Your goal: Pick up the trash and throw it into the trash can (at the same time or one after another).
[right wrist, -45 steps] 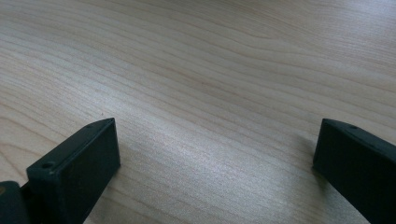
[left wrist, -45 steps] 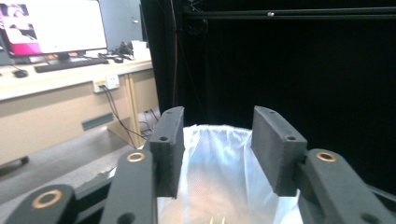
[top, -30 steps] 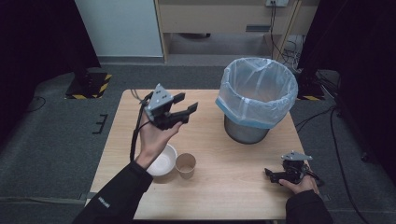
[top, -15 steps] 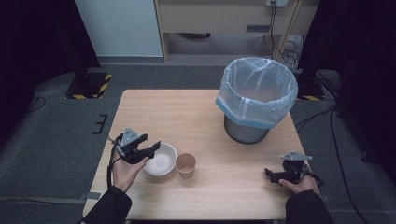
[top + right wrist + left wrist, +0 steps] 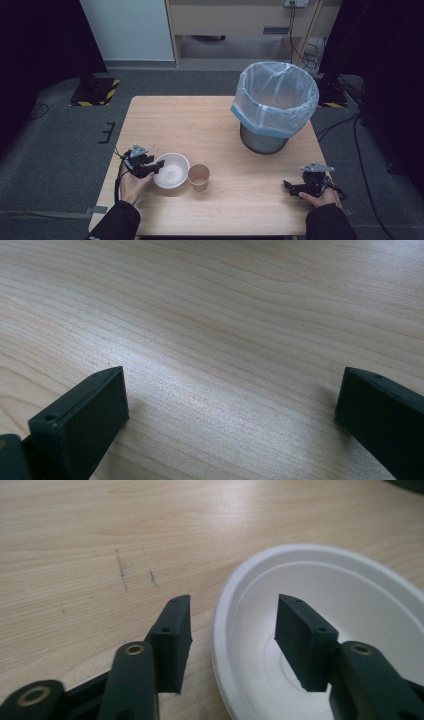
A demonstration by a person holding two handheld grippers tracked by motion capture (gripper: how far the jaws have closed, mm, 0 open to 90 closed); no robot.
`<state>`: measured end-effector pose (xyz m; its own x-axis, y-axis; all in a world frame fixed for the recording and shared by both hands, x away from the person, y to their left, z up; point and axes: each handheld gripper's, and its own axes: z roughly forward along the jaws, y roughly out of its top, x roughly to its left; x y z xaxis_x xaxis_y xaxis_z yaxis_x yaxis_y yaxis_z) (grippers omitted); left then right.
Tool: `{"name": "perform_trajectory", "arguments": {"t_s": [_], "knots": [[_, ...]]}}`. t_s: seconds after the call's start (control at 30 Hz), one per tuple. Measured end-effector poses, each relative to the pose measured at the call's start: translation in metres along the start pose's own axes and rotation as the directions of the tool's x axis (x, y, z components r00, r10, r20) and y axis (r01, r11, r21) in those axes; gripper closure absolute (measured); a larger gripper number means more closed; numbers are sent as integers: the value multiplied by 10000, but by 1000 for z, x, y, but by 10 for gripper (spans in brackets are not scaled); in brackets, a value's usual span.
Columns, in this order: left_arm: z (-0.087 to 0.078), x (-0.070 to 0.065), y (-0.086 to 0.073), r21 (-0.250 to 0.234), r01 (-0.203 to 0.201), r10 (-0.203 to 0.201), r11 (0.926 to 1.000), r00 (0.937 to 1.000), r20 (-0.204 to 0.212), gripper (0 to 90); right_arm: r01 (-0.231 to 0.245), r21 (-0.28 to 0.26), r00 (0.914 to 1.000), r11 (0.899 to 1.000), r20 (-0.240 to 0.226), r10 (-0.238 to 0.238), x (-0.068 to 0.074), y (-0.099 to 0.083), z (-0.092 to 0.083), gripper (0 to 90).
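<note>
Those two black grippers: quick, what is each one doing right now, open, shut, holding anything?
Left gripper: open, jaws just been closing, astride the rim of the white paper bowl, pads not yet pressing it.
Right gripper: open, holding nothing, over the light wooden table.

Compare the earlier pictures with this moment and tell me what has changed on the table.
The left gripper came down from above the table's middle to the white bowl. Its jaws have just been closing and now straddle the bowl's rim, one outside, one inside, with gaps at both pads, so no grip yet. The right gripper, open on the table, the paper cup and the lined bin stayed put.
</note>
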<state>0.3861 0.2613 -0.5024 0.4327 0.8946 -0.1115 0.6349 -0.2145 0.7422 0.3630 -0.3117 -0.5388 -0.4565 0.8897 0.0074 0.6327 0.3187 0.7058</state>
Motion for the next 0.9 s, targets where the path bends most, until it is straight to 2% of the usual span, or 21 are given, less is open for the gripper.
{"name": "perform_trajectory", "arguments": {"t_s": [0.23, 0.4, 0.53, 0.7, 0.8, 0.9], "knots": [[6, 5, -4, 580, 480, -497, 9972, 9984, 276, 636, -1, 1, 10000, 10000, -3, 1, 0, 0, 0, 8], [5, 5, -3, 684, 730, -763, 9950, 9960, 470, 760, -1, 1, 10000, 10000, -5, 1, 0, 0, 0, 8], [1, 4, 0, 494, 988, -1021, 9939, 9924, 683, 789, -3, 1, 10000, 10000, -5, 3, 0, 0, 0, 8], [-8, -2, 8, -240, 1103, -1074, 9936, 9894, 976, 817, -3, 2, 10000, 10000, -4, 3, 0, 0, 0, 8], [-15, -6, 13, -662, 898, -839, 9937, 9926, 875, 827, -4, 2, 10000, 10000, -6, 4, 0, 0, 0, 8], [-22, -6, 17, -1110, 967, -868, 9891, 9921, 903, 827, -4, 2, 10000, 10000, -7, 4, 0, 0, 0, 8]]}}
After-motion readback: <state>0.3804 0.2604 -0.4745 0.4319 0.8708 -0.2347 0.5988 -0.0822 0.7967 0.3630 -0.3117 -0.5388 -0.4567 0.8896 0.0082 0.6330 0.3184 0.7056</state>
